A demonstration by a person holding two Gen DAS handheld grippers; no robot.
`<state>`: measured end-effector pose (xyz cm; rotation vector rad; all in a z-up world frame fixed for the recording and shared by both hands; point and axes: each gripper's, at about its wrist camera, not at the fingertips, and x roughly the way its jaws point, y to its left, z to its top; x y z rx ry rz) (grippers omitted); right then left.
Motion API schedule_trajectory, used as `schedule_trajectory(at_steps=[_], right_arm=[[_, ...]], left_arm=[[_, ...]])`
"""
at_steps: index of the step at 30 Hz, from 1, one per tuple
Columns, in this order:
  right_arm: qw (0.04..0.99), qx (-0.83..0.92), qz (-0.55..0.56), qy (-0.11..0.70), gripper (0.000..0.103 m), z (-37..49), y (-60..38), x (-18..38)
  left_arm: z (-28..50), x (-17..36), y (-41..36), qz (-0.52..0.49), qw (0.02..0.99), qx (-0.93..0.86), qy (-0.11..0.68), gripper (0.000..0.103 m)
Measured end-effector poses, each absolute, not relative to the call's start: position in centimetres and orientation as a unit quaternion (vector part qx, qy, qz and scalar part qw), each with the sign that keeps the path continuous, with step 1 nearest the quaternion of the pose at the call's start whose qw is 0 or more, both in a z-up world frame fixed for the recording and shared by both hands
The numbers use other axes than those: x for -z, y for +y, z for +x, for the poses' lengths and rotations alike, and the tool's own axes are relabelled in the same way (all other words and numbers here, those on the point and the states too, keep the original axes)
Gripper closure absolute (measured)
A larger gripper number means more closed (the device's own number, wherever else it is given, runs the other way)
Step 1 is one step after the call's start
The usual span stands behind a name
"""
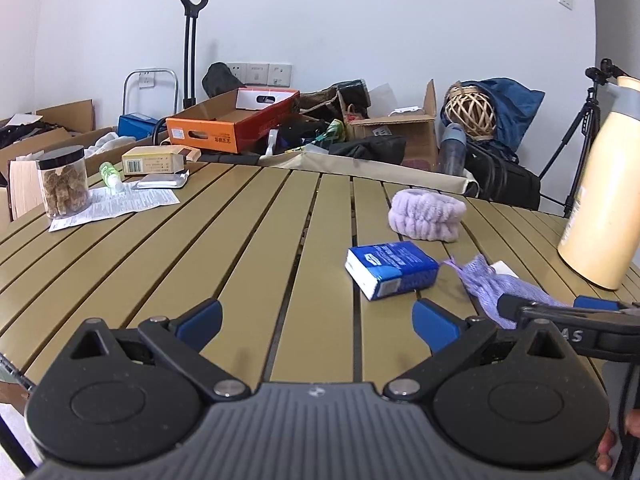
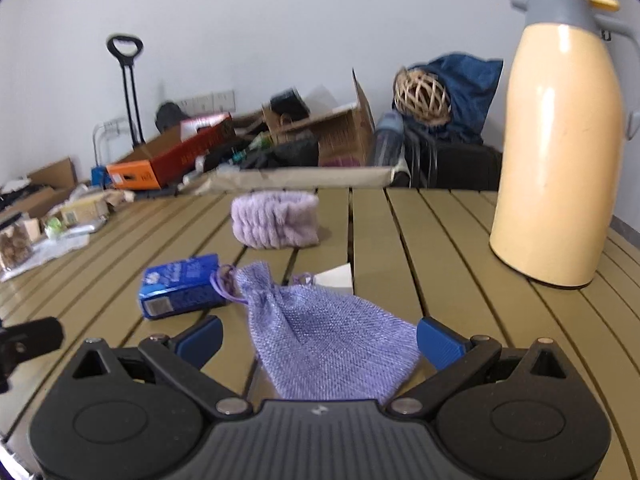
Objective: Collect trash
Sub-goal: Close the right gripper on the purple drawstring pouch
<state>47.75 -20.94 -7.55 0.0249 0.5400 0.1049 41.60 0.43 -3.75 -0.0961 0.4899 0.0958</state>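
Observation:
A purple mesh drawstring pouch (image 2: 320,332) lies on the slatted table between the wide-open fingers of my right gripper (image 2: 320,340); the fingers do not touch it. It also shows in the left wrist view (image 1: 492,284), with the right gripper (image 1: 560,312) over it. A blue tissue pack (image 1: 390,268) lies just left of the pouch (image 2: 182,286). A small white paper piece (image 2: 336,278) peeks out behind the pouch. My left gripper (image 1: 318,322) is open and empty, over bare slats in front of the tissue pack.
A lilac fluffy headband (image 1: 426,214) lies farther back. A tall cream thermos jug (image 2: 560,132) stands at the right. At the far left are a jar (image 1: 64,182), a leaflet (image 1: 116,202), a foil pack and a box. Cardboard boxes and bags crowd behind the table.

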Motion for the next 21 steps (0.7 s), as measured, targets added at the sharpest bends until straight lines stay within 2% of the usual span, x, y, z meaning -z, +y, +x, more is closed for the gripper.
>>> schedule_trajectory(at_steps=[9, 11, 13, 17, 21], right_arm=[[0.950, -0.032, 0.010, 0.310, 0.000, 50.8, -20.5, 8.4], [0.949, -0.034, 0.011, 0.315, 0.003, 50.9, -20.5, 8.6], [0.949, -0.032, 0.012, 0.314, 0.019, 50.8, -20.5, 8.6], [0.950, -0.041, 0.011, 0.310, 0.033, 50.6, -20.5, 8.6], [0.952, -0.044, 0.005, 0.304, 0.058, 50.4, -20.4, 8.6]], left_arm=[[43.1, 4.2, 0.6, -0.043, 0.965, -0.051, 0.252, 0.000], [43.2, 4.4, 0.5, -0.041, 0.965, -0.053, 0.254, 0.000], [43.1, 4.5, 0.4, -0.040, 0.965, -0.052, 0.255, 0.000], [43.0, 4.6, 0.1, -0.036, 0.965, -0.050, 0.255, 0.000], [43.0, 4.8, 0.1, -0.033, 0.965, -0.050, 0.256, 0.000]])
